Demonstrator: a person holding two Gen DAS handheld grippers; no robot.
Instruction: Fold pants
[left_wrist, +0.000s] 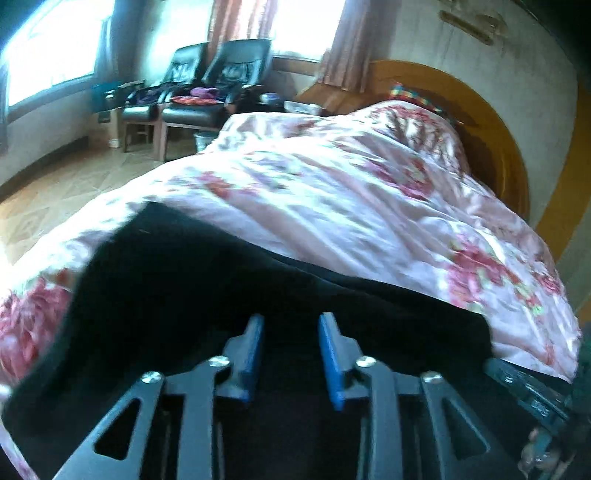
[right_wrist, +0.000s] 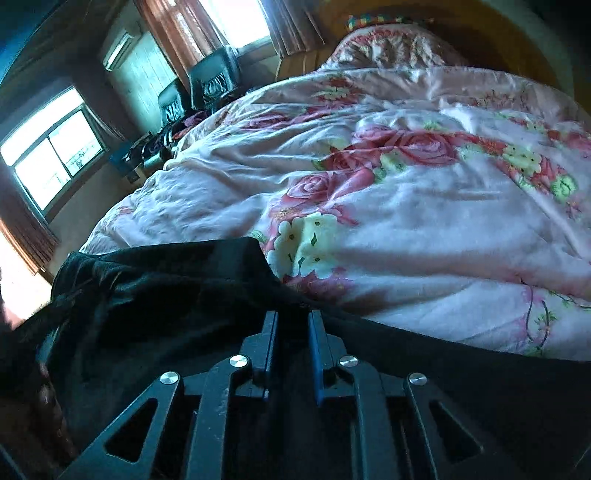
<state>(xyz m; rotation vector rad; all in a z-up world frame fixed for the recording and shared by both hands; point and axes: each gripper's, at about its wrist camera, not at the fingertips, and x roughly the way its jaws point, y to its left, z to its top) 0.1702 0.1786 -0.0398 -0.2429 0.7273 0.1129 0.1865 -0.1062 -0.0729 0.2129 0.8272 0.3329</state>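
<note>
Black pants (left_wrist: 192, 273) lie on the pink floral quilt (left_wrist: 332, 192) at the near edge of the bed. My left gripper (left_wrist: 291, 321) is low over the black cloth, its blue pads (left_wrist: 255, 332) a hand's width apart with cloth between and under them. In the right wrist view the pants (right_wrist: 155, 295) bunch up at the left. My right gripper (right_wrist: 292, 317) has its jaws close together on a ridge of the black cloth. The other gripper's body (left_wrist: 532, 395) shows at the lower right of the left wrist view.
Two black armchairs (left_wrist: 207, 88) with clothes on them stand by the windows beyond the bed. A round wooden headboard (left_wrist: 480, 122) is at the far right. Wooden floor (left_wrist: 74, 184) lies left of the bed. A pillow (right_wrist: 391, 48) lies at the bed's head.
</note>
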